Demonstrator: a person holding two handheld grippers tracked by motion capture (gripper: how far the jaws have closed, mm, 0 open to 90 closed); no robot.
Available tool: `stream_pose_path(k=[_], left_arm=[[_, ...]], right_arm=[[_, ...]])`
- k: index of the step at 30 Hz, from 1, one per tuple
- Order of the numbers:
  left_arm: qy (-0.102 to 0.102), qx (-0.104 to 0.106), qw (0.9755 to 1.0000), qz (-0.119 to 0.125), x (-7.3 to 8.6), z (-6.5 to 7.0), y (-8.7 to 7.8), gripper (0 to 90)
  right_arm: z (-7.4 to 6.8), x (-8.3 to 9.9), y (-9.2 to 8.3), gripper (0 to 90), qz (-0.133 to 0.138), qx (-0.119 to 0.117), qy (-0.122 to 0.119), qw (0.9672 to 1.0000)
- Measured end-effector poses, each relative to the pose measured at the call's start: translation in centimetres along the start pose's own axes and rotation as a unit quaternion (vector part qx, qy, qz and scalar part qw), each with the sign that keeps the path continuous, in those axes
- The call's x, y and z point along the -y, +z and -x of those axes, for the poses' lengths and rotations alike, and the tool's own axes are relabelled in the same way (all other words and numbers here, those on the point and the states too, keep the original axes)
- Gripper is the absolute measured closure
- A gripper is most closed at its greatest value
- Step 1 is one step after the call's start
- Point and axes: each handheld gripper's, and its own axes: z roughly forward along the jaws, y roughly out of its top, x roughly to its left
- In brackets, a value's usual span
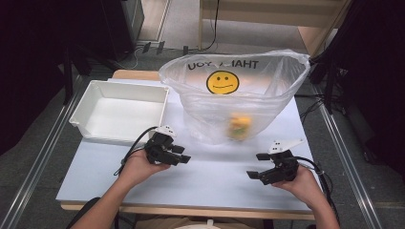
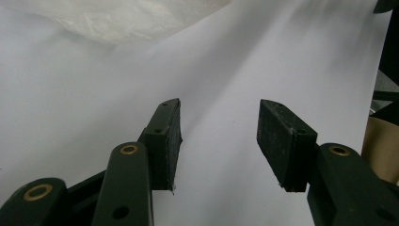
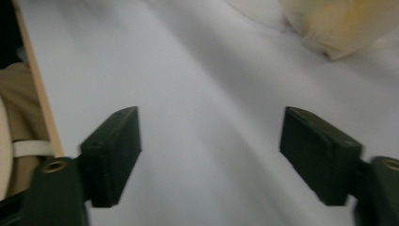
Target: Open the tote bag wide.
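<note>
One table (image 1: 215, 176), white-topped, carries everything. On it stands one clear plastic bag (image 1: 267, 90), its mouth held wide open, printed with a yellow smiley and reversed black lettering on the far wall. Beside the bag, toward the left of the high view, sits one white bin (image 1: 95, 98), rectangular, touching or nearly touching the bag at its near right corner; which, I cannot tell.

Inside the bag, low against its near wall, lies one yellow item (image 1: 239, 126), blurred through the plastic, with some green on it; what it is I cannot tell.

Two grippers are in hand, one per hand, both over the bare tabletop on the person's side of the bag. The left gripper (image 1: 184, 158) sits near the bin's front right corner, its jaws pointing toward the right of the high view. In the left gripper view (image 2: 219, 136) the jaws stand apart with only white table between them; a fold of the bag (image 2: 127, 19) lies well ahead at the top. Released, grasping nothing.

The right gripper (image 1: 258, 165) is near the table's right front, jaws pointing leftward, toward the other gripper. In the right gripper view (image 3: 210, 155) its jaws are spread wide over bare table, released, nothing between them; the yellow item (image 3: 343, 23) shows blurred at the upper right, ahead of the jaws and off to one side, well apart from them.
</note>
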Motion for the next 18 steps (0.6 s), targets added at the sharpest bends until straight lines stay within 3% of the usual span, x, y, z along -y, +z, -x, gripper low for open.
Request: stream_pose_path(k=[5, 8, 18], left_arm=[[-0.001, -0.001, 1.0000, 0.001, 0.0, -0.1, -0.1, 50.7], [-0.005, -0.004, 1.0000, 0.000, -0.1, -0.4, -0.1, 50.8], [-0.001, -0.003, 1.0000, 0.002, 0.0, -0.2, -0.3, 53.8]], right_arm=[[0.0, 0.0, 0.1, 29.1, -0.005, -0.002, -0.003, 1.0000], [0.2, 0.0, -0.4, 34.7, 0.007, 0.001, -0.005, 1.0000], [0.8, -0.1, -1.1, 43.9, 0.016, 0.012, 0.012, 0.9997]])
